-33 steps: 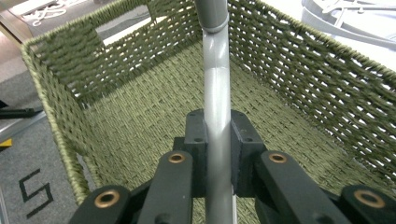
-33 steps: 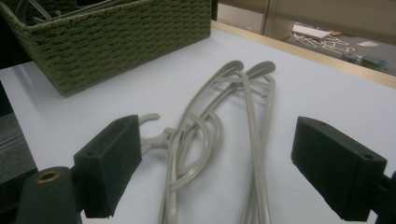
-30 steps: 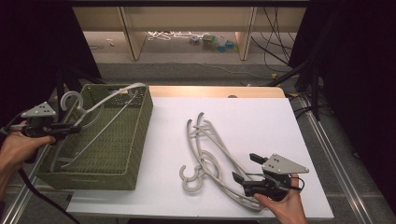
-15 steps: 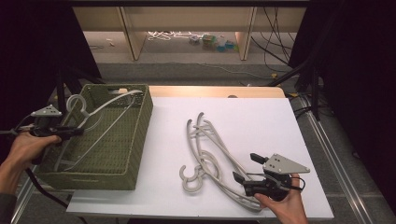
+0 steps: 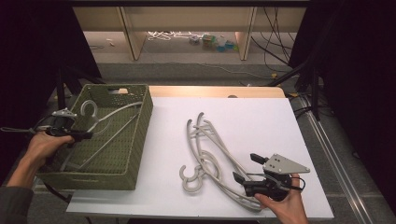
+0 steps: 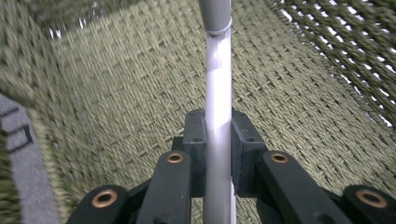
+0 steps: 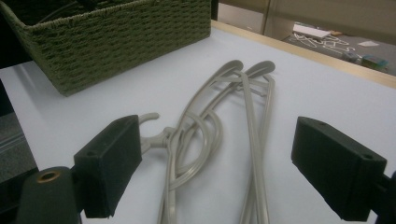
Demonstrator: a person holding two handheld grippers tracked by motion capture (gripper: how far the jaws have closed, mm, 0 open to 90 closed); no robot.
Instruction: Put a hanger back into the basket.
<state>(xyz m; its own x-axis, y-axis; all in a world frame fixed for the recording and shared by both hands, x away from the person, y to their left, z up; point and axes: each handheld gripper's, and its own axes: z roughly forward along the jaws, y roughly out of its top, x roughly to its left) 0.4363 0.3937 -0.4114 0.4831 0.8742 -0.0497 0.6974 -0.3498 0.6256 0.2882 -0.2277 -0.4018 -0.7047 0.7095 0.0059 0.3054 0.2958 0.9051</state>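
Left gripper (image 5: 84,136): at the left of the table, over the near-left part of the basket; its jaws are clamped on the bar of a grey hanger, seen closely in the left gripper view (image 6: 218,149).
Held hanger (image 5: 105,122): lies inside the basket, hook (image 5: 88,108) toward the far-left corner, one arm running toward the far right wall, the rest slanting down to the near side. In the left gripper view its bar (image 6: 218,93) runs straight up between the pads, with the woven basket floor behind.
Basket (image 5: 140,140): green woven, rectangular, on the left side of the table, partly on the white sheet's left edge.
Right gripper (image 5: 243,169): near-right on the table, held level, pointing left; jaws spread wide with nothing pressed between them.
Hanger pile (image 5: 210,154): grey hangers tangled on the white sheet, mid-table, hooks toward the near side, shoulders toward the far side. In the right gripper view the pile (image 7: 210,135) lies ahead of the parted jaws, the nearest hook just beside the left jaw.
Sheet (image 5: 261,116): white, covers most of the tabletop.
Person's hands: left hand (image 5: 44,144) holds the left gripper; right hand (image 5: 282,205) holds the right gripper at the near edge.
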